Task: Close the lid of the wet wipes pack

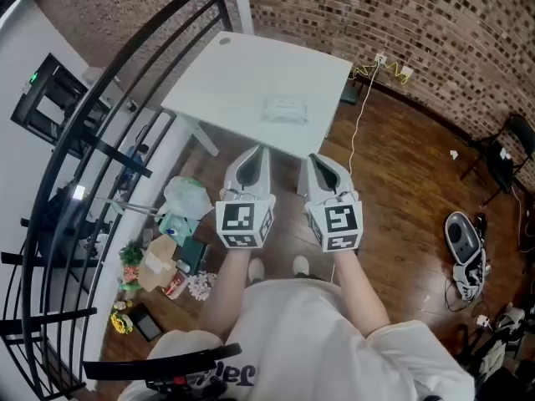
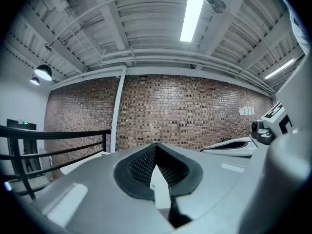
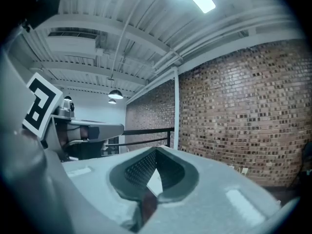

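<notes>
The wet wipes pack (image 1: 286,109) is a pale, flat packet lying near the front edge of the white table (image 1: 242,73) in the head view; it is too small to tell how its lid stands. My left gripper (image 1: 261,149) and right gripper (image 1: 313,158) hang side by side just short of that table edge, tips pointing toward the pack and apart from it. Both are shut with nothing between the jaws. In the left gripper view the left gripper (image 2: 156,146) faces a brick wall, and in the right gripper view the right gripper (image 3: 157,150) does too; neither view shows the pack.
Bags, boxes and packets (image 1: 167,249) litter the floor at the left, beside a black curved railing (image 1: 100,140). A white cable (image 1: 358,119) runs down from a wall socket at the table's right. A dark chair (image 1: 504,159) and a small appliance (image 1: 462,239) stand at the right.
</notes>
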`<state>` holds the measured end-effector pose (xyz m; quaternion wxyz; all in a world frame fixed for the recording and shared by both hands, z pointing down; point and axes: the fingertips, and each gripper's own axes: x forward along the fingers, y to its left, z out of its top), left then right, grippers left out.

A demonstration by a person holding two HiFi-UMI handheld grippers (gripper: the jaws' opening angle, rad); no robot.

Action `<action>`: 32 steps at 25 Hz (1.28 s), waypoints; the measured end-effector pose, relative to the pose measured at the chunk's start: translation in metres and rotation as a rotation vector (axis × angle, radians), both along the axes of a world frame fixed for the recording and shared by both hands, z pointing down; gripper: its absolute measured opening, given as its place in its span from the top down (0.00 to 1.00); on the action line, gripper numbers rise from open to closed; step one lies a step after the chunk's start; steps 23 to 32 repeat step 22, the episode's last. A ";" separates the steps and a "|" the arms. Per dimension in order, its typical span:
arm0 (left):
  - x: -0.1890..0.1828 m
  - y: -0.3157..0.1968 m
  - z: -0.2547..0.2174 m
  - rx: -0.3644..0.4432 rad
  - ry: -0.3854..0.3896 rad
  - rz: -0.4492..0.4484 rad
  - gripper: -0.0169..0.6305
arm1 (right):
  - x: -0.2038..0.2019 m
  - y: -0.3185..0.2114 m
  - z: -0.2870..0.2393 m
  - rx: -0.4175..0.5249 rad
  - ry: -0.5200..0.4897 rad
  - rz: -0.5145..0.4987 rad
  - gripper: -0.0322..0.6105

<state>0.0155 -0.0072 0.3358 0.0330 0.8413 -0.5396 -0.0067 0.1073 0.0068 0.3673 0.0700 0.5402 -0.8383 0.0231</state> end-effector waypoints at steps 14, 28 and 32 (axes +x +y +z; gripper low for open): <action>-0.052 0.025 0.003 -0.002 -0.001 0.011 0.95 | -0.052 0.017 0.001 -0.005 0.006 0.002 0.96; -0.093 0.038 0.001 -0.010 0.012 -0.001 0.95 | -0.091 0.030 -0.004 0.002 0.016 -0.010 0.96; -0.093 0.038 0.001 -0.010 0.012 -0.001 0.95 | -0.091 0.030 -0.004 0.002 0.016 -0.010 0.96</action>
